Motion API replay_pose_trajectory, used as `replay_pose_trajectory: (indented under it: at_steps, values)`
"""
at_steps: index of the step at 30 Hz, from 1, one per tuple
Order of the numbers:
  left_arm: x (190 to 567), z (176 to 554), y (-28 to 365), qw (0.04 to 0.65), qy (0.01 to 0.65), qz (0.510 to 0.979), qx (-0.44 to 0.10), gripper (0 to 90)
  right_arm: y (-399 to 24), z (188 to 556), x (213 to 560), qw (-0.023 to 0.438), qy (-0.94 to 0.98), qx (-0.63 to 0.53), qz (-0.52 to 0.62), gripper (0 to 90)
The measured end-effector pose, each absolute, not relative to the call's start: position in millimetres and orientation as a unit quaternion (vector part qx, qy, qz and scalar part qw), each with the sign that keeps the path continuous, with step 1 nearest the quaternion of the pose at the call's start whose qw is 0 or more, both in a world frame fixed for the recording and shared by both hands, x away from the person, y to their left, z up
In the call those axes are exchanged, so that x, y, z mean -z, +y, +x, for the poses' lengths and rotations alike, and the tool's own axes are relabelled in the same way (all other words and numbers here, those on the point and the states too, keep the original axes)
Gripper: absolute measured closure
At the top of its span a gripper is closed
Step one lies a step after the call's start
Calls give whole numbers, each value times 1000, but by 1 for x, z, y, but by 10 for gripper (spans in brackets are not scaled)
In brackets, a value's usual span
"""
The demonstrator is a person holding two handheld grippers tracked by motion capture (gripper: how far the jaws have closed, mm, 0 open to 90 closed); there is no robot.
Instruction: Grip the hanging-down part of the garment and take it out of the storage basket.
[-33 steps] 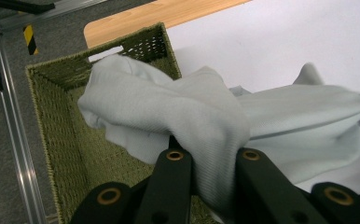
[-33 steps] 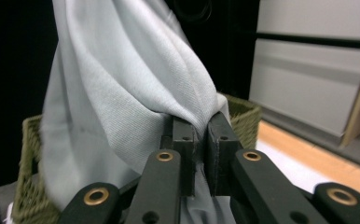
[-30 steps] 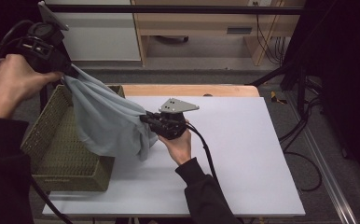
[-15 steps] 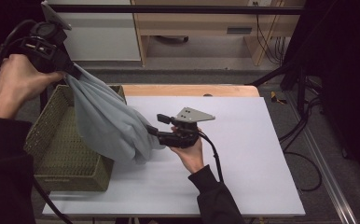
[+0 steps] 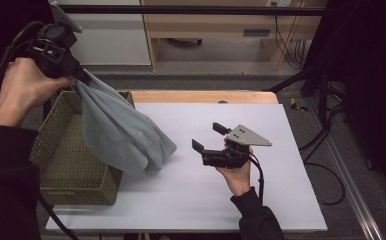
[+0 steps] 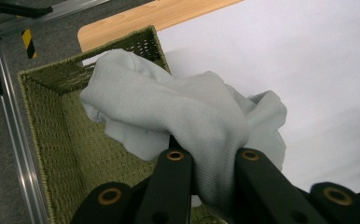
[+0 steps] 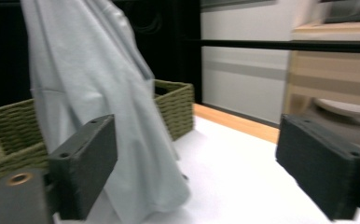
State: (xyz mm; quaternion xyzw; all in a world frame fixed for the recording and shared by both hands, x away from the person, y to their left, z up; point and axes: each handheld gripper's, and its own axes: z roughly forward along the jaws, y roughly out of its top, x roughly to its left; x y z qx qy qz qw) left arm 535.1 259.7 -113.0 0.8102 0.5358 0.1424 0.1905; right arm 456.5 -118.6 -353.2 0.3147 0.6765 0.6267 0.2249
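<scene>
A: Nearest us, the right tool (image 5: 212, 137) sits low over the white table (image 5: 281, 200), jaws wide with nothing between them. They have just been opening, and the grey cloth (image 5: 121, 135) now hangs clear of it.

B: And the cloth itself?

A: It dangles from the left tool (image 5: 79, 76), which is clamped tight on a bunched top edge, raised above the woven basket (image 5: 56, 165). The lower folds drape over the basket's near rim and out onto the table.

B: How would you expect it to handle?

A: Soft and light, I'd judge, with no stiffness at all; it sags wherever it isn't held. One pinch carries it, but the tail swings and drags.

B: Where to take hold, then?

A: On a gathered fold or a corner of the hanging end, with plenty of fabric between the pads so it can't slip out.
</scene>
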Motion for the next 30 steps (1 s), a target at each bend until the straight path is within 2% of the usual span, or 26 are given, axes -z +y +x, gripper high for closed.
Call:
replay_pose_trajectory:
  at_steps: [10,30]
  values:
    - [115,534,264,197,539,807,-141,871,-164,435,367,265,654,-611,359,33]
    - [118,534,268,198,544,804,-138,870,-209,401,408,279,642,-594,397,1]
